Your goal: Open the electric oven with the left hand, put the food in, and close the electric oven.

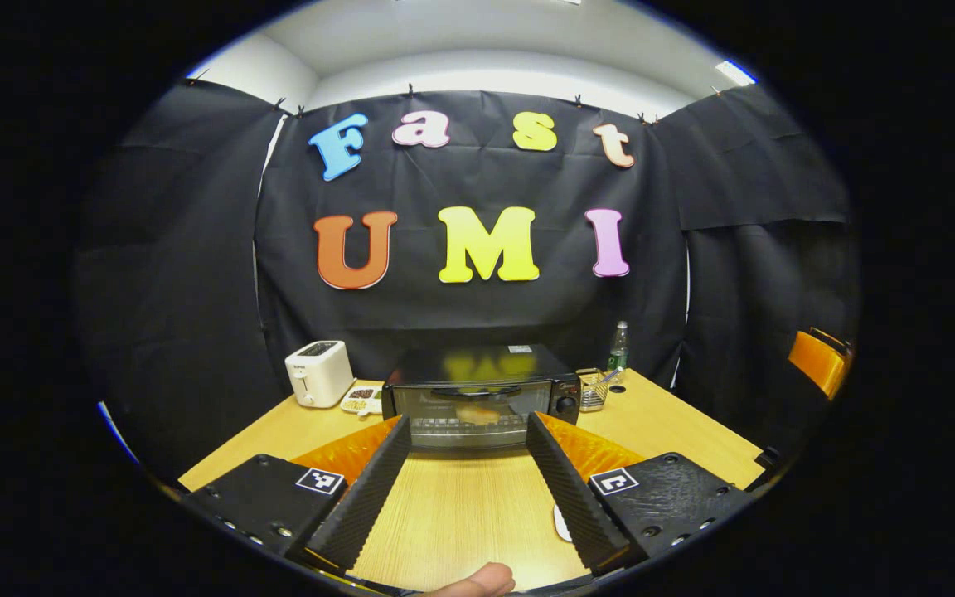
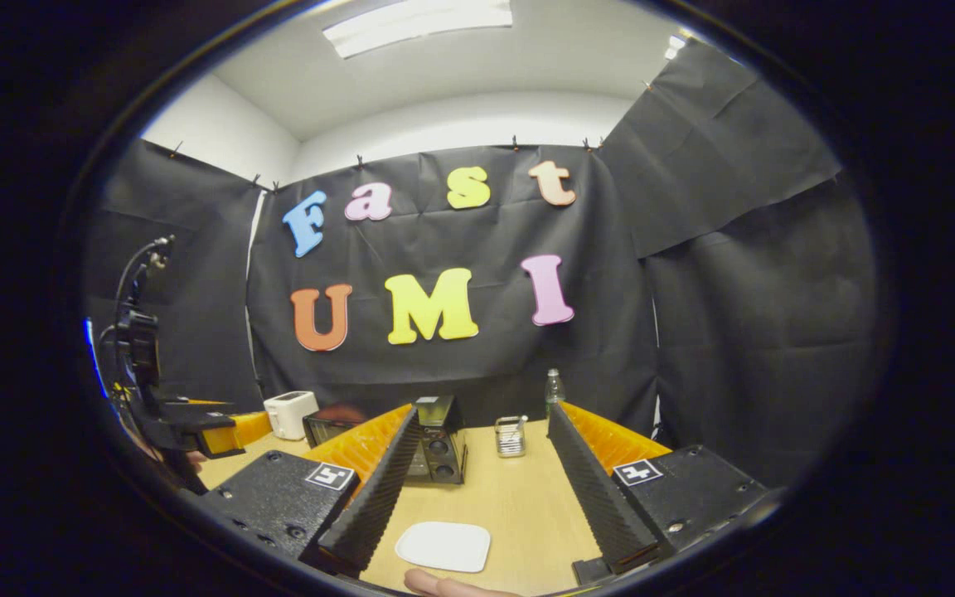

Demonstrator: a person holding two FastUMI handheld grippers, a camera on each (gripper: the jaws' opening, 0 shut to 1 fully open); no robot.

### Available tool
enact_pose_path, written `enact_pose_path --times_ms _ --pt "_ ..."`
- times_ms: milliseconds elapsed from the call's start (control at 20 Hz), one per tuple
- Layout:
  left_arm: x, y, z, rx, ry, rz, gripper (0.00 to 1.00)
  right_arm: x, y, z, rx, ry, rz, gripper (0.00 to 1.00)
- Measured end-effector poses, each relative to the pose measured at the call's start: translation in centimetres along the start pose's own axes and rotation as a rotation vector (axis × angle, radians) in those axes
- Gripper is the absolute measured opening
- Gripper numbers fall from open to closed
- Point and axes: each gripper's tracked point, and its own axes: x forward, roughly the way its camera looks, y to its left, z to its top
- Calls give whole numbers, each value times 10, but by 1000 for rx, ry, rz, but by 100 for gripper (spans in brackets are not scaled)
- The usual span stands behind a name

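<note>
- in the left gripper view the left claw is spread wide, its two ribbed black fingers slanting apart with bare wood between them; nothing is held and nothing touches the pads.
- a fingertip of the person's hand shows at the bottom edge of that view.
- the electric oven sits on the bench straight ahead of the left claw, well apart from it, framed between the two fingers.
- the oven's door is shut, its handle running across the top of the glass; a pale piece of food shows faintly behind the glass on the rack.
- a white toaster stands to the left of the oven, with a small dish of snacks between them.
- a wire basket stands just right of the oven and a green bottle behind it.
- in the right gripper view the right claw is likewise spread wide and holds nothing, its fingers hanging above the bench.
- a white plate lies flat on the bench between the right claw's fingers, near their base; whether it is touched i cannot tell.
- from that view the oven is seen from its knob side, partly hidden by the left-hand finger.
- the left claw's body appears at the far left of the right gripper view, in front of the toaster.
</note>
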Motion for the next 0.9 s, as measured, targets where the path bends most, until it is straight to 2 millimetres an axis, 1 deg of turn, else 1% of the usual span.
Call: enact_pose_path --times_ms 100,150,200,250,350,400,500,550,600,650,800,900 --pt "-23 1 12 6 -39 1 94 -13 10 11 -1 -15 12 93" --pt "-34 2 15 1 -42 2 94 -19 15 18 1 -27 20 93" --pt "-45 4 17 -11 -52 12 94 -23 19 25 -1 -41 28 93" --pt "-53 7 25 -24 -76 22 95 -27 24 30 -12 -53 35 93" --pt "-70 11 36 -57 -119 31 95 -33 29 33 -55 -62 33 93" --pt "-76 11 37 -66 -133 23 95 -35 30 33 -75 -66 25 93" --pt "-83 13 34 -47 -132 10 94 -41 36 32 -87 -70 25 93" --pt "-85 16 32 -37 -135 24 93 -44 41 30 -84 -70 33 93" --pt "-89 21 34 -30 -141 37 93 -45 41 28 -76 -69 32 93" --pt "-91 21 34 -27 -149 35 93 -48 40 29 -66 -72 27 94" --pt "-94 12 32 -43 -163 -7 93 -51 36 29 -62 -81 15 93" --pt "-92 19 33 -52 -177 17 93 -53 34 30 -60 -88 13 93"
